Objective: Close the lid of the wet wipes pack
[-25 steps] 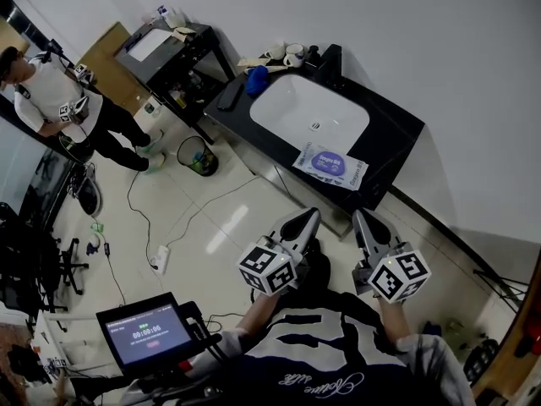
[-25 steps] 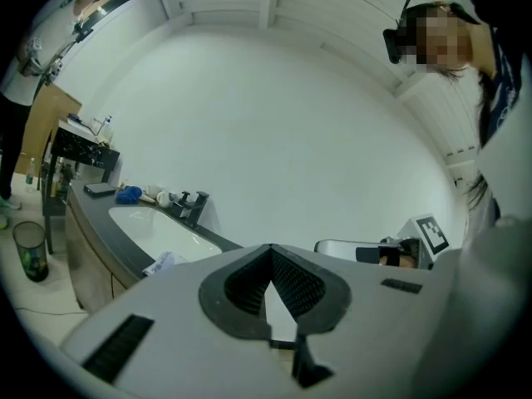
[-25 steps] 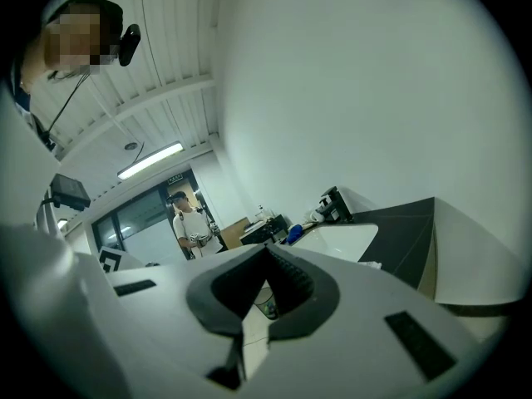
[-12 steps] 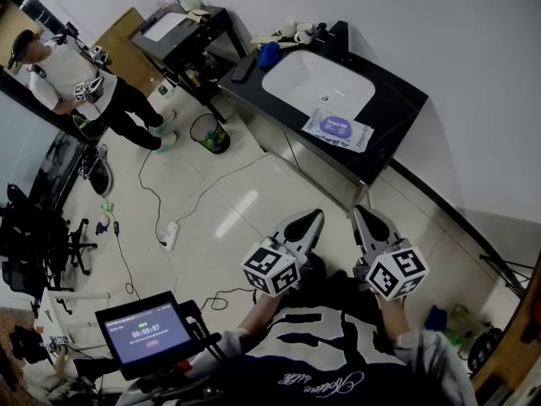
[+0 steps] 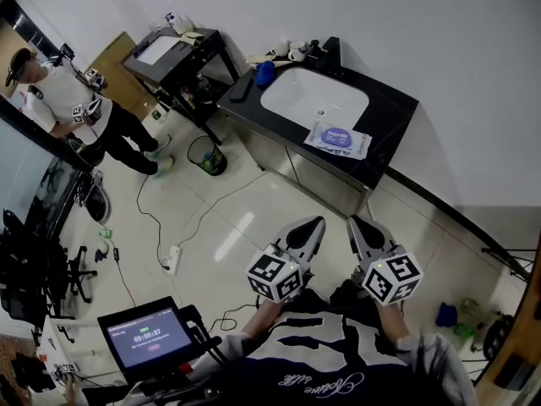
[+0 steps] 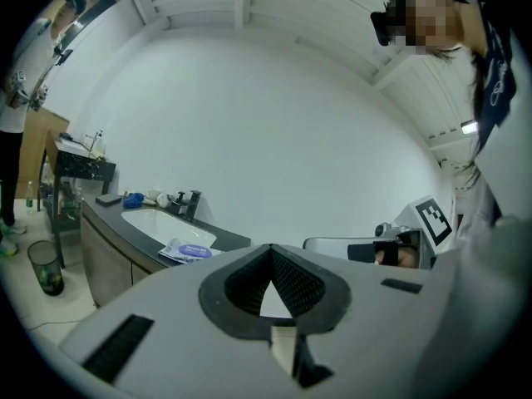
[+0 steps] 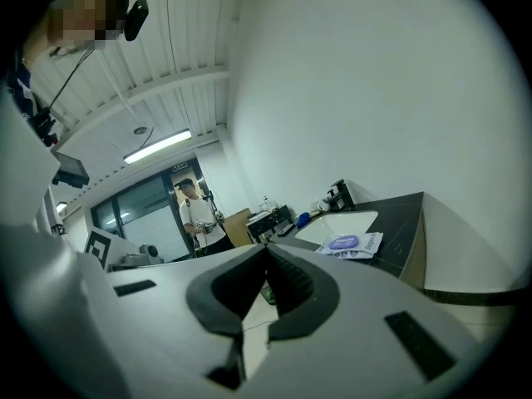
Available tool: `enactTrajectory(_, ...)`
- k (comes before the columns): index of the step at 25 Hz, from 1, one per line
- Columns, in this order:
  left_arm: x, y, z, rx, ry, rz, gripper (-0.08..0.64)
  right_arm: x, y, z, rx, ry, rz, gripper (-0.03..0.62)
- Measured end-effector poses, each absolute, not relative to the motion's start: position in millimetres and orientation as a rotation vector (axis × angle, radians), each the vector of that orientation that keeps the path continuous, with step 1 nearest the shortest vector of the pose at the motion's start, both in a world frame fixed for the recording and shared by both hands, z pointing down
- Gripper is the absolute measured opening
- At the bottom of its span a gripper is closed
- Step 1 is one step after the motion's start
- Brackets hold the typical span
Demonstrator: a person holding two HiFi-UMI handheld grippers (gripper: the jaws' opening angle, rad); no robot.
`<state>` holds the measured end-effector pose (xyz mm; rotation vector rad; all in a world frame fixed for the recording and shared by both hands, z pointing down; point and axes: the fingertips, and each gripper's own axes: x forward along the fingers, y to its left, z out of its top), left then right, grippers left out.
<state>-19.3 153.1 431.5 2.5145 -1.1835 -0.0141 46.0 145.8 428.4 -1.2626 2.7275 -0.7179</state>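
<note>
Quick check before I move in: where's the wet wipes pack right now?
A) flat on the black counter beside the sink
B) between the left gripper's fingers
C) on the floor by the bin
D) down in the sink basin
A: the wet wipes pack lies flat on the black counter, just beside the white sink.

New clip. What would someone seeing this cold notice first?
First, the left tongs and right tongs, both shut and empty, held low over the floor, well short of the black counter. On that counter the wet wipes pack lies right of the white sink. A second person stands at far left.
</note>
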Motion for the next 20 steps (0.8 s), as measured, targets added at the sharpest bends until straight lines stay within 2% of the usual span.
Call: enactTrajectory(20, -60.9, 198.9, 441.1, 2.554, -1.129, 0.057, 0.000, 18.7, 198.7, 430.3, -1.422, 2.682, -0.694, -0.002)
